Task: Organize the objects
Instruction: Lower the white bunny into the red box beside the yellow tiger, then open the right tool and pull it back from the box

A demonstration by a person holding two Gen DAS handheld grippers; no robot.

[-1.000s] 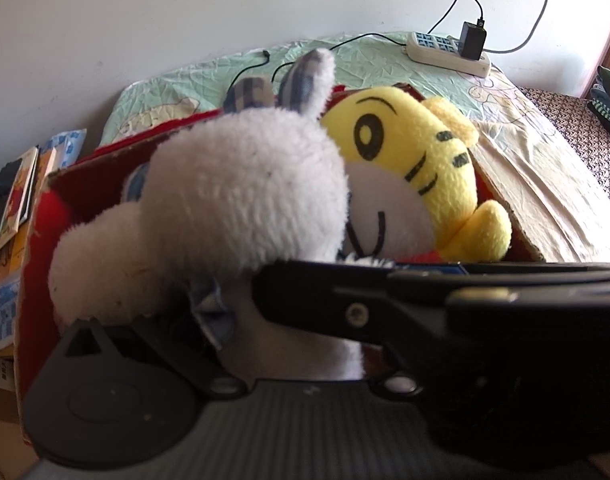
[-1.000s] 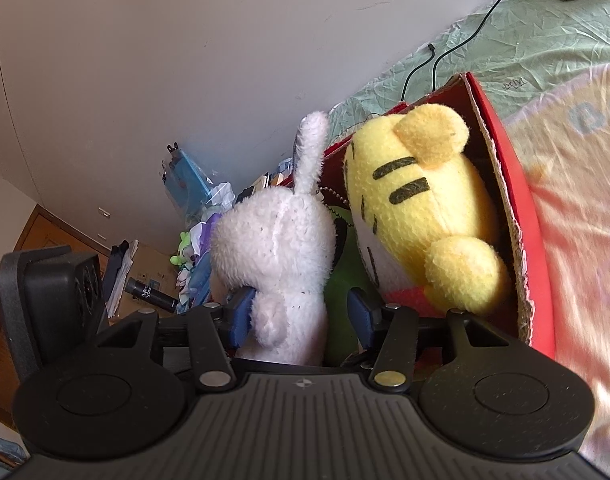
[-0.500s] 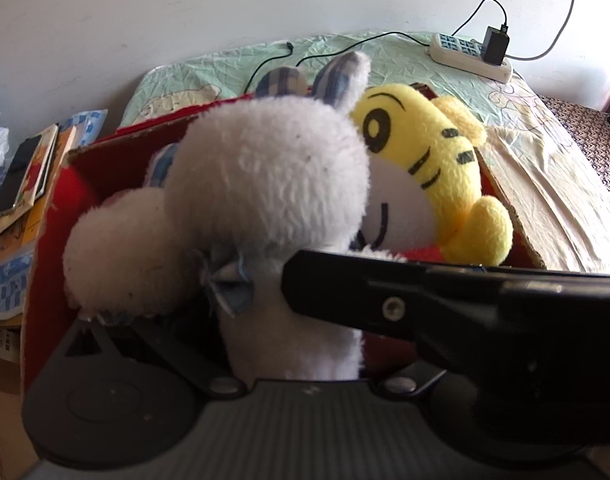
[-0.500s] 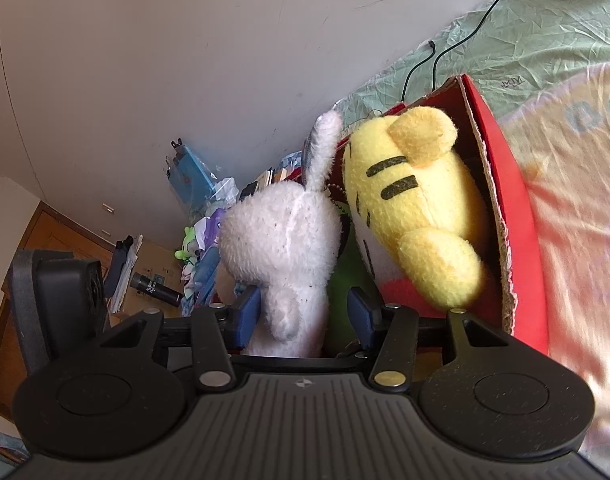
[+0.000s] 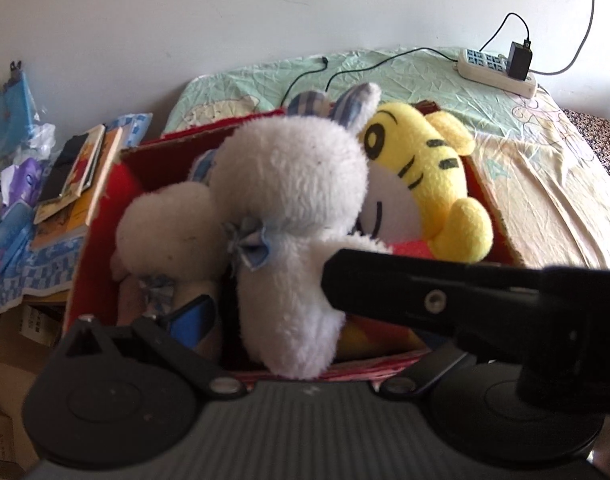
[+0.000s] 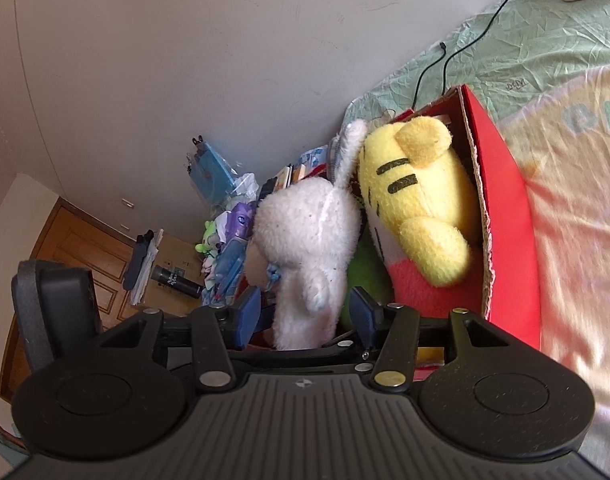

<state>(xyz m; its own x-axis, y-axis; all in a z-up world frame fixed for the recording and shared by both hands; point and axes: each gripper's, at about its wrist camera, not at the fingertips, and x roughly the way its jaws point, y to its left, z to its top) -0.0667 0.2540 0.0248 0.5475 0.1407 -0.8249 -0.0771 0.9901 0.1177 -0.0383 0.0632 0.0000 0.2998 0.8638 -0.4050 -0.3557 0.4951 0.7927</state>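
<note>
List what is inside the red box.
Inside the red box: a white rabbit plush upright, a yellow tiger plush beside it, a smaller white plush lower down. Green fabric shows between them; the bottom is covered.

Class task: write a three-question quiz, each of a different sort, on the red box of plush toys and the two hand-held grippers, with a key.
1. True or false: the yellow tiger plush lies inside the red box.
2. The right hand-held gripper straddles: A) white rabbit plush B) power strip C) books.
3. Fill in: the charger plugged into the power strip is ____.

Key: 1 true; 2 A; 3 black.
</note>
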